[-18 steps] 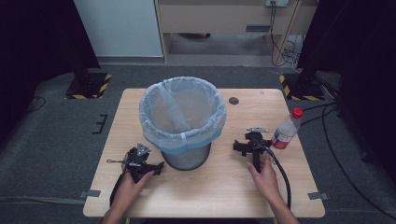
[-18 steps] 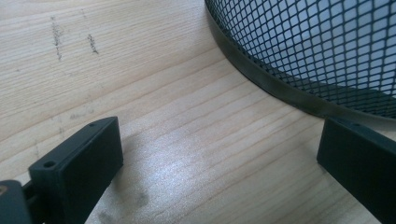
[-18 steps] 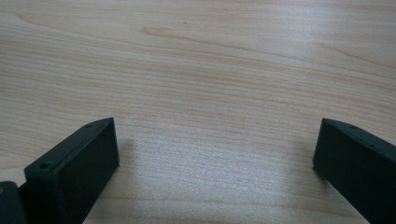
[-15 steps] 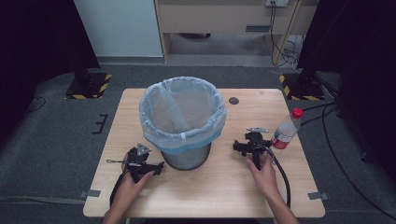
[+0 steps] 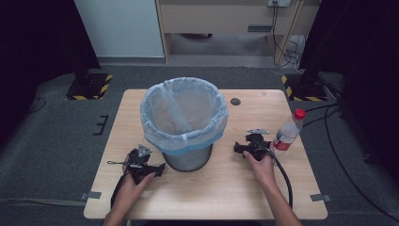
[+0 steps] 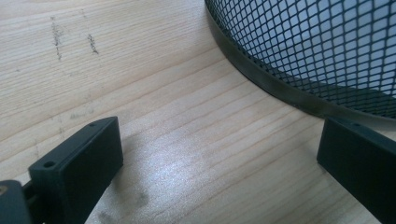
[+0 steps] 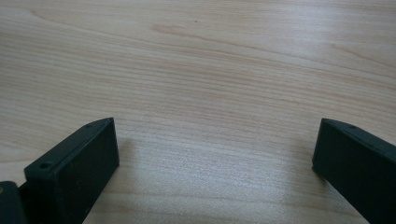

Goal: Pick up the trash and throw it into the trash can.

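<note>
Wooden table (image 5: 207, 197), lined mesh bin (image 5: 184, 123), water bottle (image 5: 287, 132)

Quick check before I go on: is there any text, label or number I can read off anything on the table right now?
No readable text.
Bottle: a pale label band under its red cap, too small and blurred to read.
Mesh bin with its liner: no lettering seen, neither from above nor in the left gripper view.
Table: only wood grain and faint scuff marks, no print.

Your right gripper (image 7: 215, 154) has its two black jaws spread wide at 7 and 4 o'clock, nothing between them, over the pale wood-grain tabletop (image 7: 210, 70).
</note>
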{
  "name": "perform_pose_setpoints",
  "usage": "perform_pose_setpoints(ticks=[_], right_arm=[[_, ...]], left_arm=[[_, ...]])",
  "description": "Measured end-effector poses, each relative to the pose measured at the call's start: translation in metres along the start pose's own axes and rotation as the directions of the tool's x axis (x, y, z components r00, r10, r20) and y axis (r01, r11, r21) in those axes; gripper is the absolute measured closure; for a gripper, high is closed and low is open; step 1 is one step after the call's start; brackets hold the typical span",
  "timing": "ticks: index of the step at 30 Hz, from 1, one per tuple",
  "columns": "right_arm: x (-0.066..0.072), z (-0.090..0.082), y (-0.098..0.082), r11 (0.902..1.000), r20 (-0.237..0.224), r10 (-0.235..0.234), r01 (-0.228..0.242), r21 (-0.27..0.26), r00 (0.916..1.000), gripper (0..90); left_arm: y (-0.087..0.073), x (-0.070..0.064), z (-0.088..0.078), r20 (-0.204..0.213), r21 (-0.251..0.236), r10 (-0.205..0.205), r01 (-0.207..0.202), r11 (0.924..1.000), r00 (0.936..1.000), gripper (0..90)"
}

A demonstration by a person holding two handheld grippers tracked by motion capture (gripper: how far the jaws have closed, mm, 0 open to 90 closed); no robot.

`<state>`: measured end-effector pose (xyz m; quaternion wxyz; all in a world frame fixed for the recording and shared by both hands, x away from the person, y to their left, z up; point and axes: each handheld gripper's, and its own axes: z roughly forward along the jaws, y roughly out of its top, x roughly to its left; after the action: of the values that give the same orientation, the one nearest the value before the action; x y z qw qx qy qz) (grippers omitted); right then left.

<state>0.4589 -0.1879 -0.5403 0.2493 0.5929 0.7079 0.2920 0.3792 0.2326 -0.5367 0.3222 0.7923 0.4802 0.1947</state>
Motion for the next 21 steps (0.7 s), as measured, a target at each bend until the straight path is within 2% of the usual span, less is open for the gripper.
perform_pose_setpoints(ticks=[8,12,15,16,19,21], right_arm=[[-0.002,-0.008,-0.004,0.9981,-0.058,-0.061,0.061,0.009,0.9965,4.9],[0.000,-0.017,-0.009,0.9938,-0.041,-0.111,0.111,-0.003,0.9930,6.2],[0.000,-0.025,-0.010,0.9908,-0.052,-0.135,0.134,-0.017,0.9894,5.2],[0.001,-0.035,-0.011,0.9868,-0.052,-0.160,0.158,-0.035,0.9858,5.0],[0.000,-0.048,-0.016,0.9836,-0.078,-0.171,0.166,-0.070,0.9821,4.4],[-0.001,-0.056,-0.021,0.9828,-0.088,-0.178,0.172,-0.067,0.9802,4.1]], left_arm=[[0.000,0.000,0.000,0.000,0.000,0.000,0.000,1.0000,1.0000,0.0],[0.000,0.000,0.000,0.000,0.000,0.000,0.000,1.0000,1.0000,0.0],[0.000,0.000,0.000,0.000,0.000,0.000,0.000,1.0000,1.0000,0.0],[0.000,0.000,0.000,0.000,0.000,0.000,0.000,1.0000,1.0000,0.0],[0.000,0.000,0.000,0.000,0.000,0.000,0.000,1.0000,1.0000,0.0],[0.000,0.000,0.000,0.000,0.000,0.000,0.000,1.0000,1.0000,0.0]])
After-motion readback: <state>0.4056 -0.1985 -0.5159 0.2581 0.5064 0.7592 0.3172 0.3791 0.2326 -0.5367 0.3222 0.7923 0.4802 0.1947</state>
